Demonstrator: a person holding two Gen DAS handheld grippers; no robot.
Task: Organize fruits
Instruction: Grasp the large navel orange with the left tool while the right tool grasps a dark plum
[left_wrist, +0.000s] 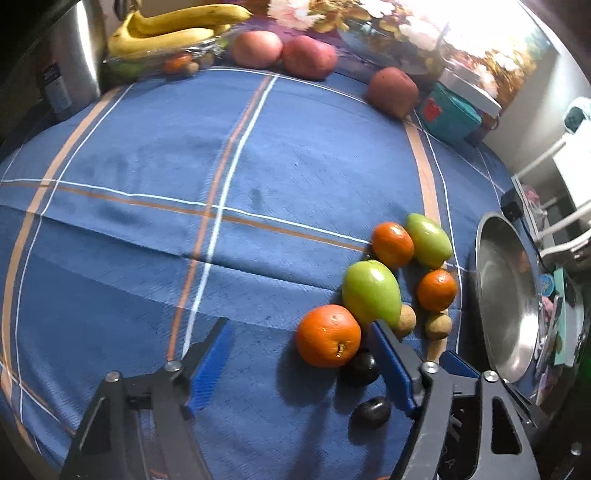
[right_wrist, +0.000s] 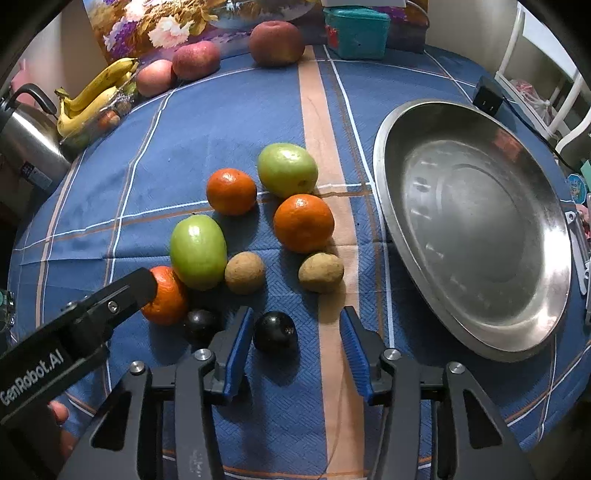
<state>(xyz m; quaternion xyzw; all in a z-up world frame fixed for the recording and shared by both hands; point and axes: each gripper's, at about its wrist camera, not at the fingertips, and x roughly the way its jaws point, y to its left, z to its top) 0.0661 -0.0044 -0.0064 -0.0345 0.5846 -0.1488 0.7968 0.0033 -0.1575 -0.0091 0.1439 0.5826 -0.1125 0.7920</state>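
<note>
Loose fruit lies on the blue checked cloth: three oranges, two green fruits, two small brown fruits and two dark plums. My left gripper (left_wrist: 301, 341) is open, its jaws on either side of the nearest orange (left_wrist: 328, 336) without touching it. The same orange shows in the right wrist view (right_wrist: 168, 297), partly behind the left gripper's finger. My right gripper (right_wrist: 295, 328) is open, with a dark plum (right_wrist: 275, 331) between its jaws near the left pad (right_wrist: 240, 343). A second plum (right_wrist: 201, 325) lies just left. An empty steel plate (right_wrist: 476, 232) sits to the right.
Bananas (right_wrist: 92, 96), red apples (right_wrist: 195, 59) and a teal box (right_wrist: 356, 31) stand along the far edge. A steel kettle (right_wrist: 26, 140) is at the far left. A black adapter (right_wrist: 487, 96) and a white chair (right_wrist: 546, 74) are beyond the plate.
</note>
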